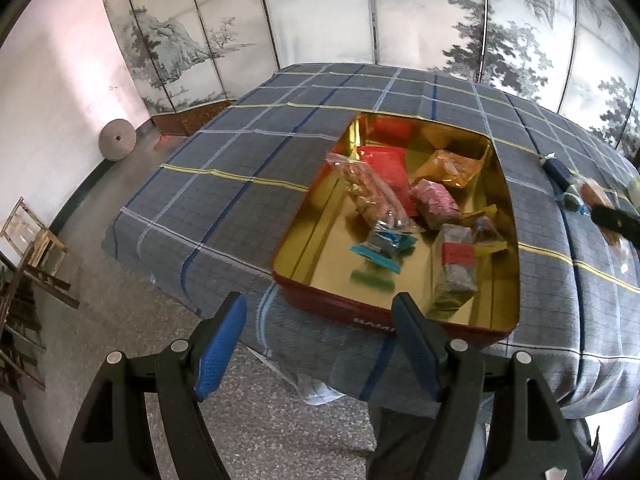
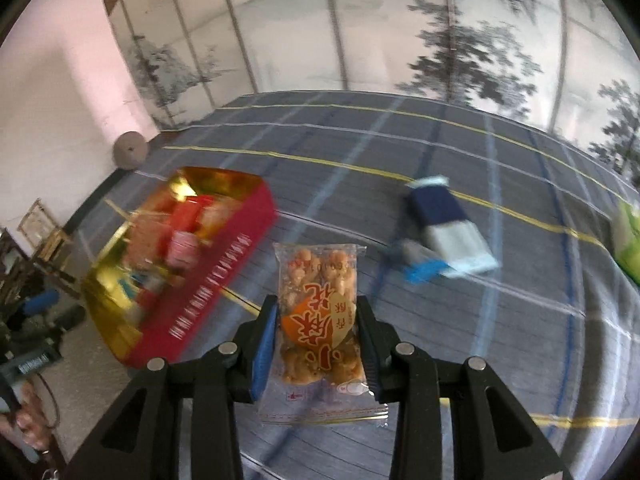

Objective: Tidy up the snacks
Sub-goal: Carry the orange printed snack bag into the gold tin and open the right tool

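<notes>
Both grippers are mine: right gripper [image 2: 316,332] pinches a clear peanut snack packet [image 2: 318,312] above the plaid cloth [image 2: 520,320]; left gripper [image 1: 320,328] gapes empty beside the tin [image 1: 400,316]. Slick film may slip out before the tin, short of it.

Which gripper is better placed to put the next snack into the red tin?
Right. The right gripper already holds the peanut snack packet; the left gripper is open and empty near the red tin.
</notes>
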`<state>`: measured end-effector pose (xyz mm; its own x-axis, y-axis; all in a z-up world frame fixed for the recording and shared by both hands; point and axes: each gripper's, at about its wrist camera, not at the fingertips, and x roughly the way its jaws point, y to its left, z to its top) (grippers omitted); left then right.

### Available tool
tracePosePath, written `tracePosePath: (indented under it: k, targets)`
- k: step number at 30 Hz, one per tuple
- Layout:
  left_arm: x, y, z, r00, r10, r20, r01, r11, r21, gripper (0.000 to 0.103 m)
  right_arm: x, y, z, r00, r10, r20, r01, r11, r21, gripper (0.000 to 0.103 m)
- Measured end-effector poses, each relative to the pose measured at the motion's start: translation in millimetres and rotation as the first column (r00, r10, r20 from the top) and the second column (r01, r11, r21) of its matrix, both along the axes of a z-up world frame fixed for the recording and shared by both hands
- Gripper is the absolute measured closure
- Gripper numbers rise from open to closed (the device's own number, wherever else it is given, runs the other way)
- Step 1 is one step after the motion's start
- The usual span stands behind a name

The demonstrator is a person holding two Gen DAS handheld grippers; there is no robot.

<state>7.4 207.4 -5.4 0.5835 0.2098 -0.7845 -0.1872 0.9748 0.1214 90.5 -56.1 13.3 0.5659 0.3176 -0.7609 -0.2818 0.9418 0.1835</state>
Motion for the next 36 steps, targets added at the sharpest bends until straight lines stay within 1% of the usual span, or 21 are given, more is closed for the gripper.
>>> tracePosePath:
  k: [6, 8, 14, 16, 21, 30, 36]
  targets:
    - [-4, 5, 3, 1.000, -0.006, 0.015, 0.006, 1.000, 0.012, 0.031, 24, 56, 11, 0.996, 0.091, -0.008, -0.090, 0.996, 0.027, 0.066]
    - [-7, 6, 5, 1.000, -0.011, 0.022, 0.010, 1.000, 0.025, 0.031, 36, 74, 12, 0.993, 0.114, -0.024, -0.113, 0.993, 0.038, 0.066]
    - [-12, 7, 7, 0.999, -0.025, 0.040, 0.023, 0.998, 0.052, 0.031, 66, 114, 4, 0.985, 0.148, -0.083, -0.143, 0.987, 0.068, 0.066]
    - [-12, 7, 7, 0.999, -0.029, 0.039, 0.027, 0.998, 0.059, 0.031, 74, 127, -1, 0.983, 0.157, -0.096, -0.151, 0.987, 0.062, 0.066]
    - [-10, 13, 3, 0.999, -0.025, 0.025, 0.024, 0.998, 0.050, 0.031, 94, 156, -13, 0.978, 0.167, -0.126, -0.160, 0.985, 0.065, 0.066]
    - [-7, 21, -1, 1.000, -0.009, 0.018, 0.008, 0.999, 0.052, 0.031, 122, 184, -22, 0.975, 0.162, -0.151, -0.155, 0.986, 0.054, 0.066]
    - [-5, 23, -3, 1.000, -0.003, 0.011, 0.002, 0.999, 0.052, 0.031, 132, 189, -26, 0.972, 0.151, -0.182, -0.129, 0.984, 0.126, 0.065]
